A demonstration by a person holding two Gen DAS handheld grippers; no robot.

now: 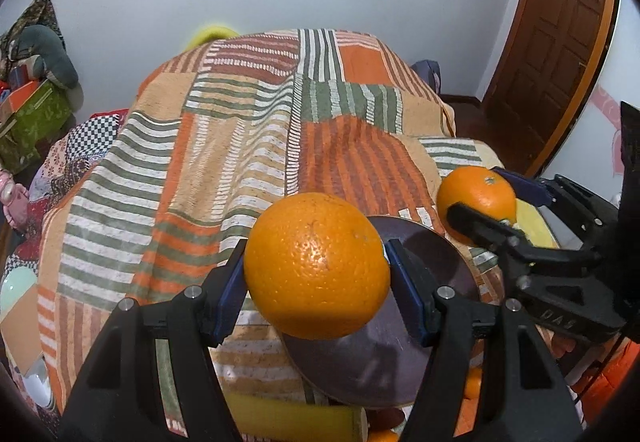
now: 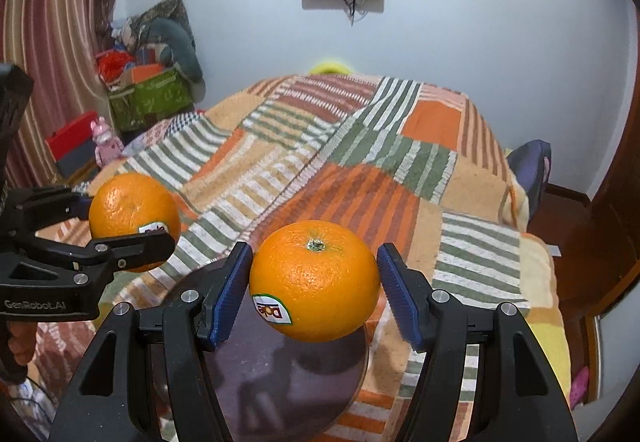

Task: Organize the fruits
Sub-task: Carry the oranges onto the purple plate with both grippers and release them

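My left gripper (image 1: 316,274) is shut on a large orange (image 1: 316,266) and holds it above a dark round plate (image 1: 372,358) on the striped blanket. My right gripper (image 2: 314,278) is shut on a second orange (image 2: 316,278) with a Dole sticker, above the same plate (image 2: 280,374). In the left wrist view the right gripper (image 1: 500,202) and its orange (image 1: 478,198) show at the right. In the right wrist view the left gripper (image 2: 120,218) and its orange (image 2: 134,216) show at the left.
A striped patchwork blanket (image 1: 240,162) covers the bed. A yellow container (image 1: 296,418) and more orange fruit (image 1: 472,382) lie near the bottom edge. Boxes and toys (image 2: 148,82) stand at the far left. A wooden door (image 1: 560,42) stands at the right.
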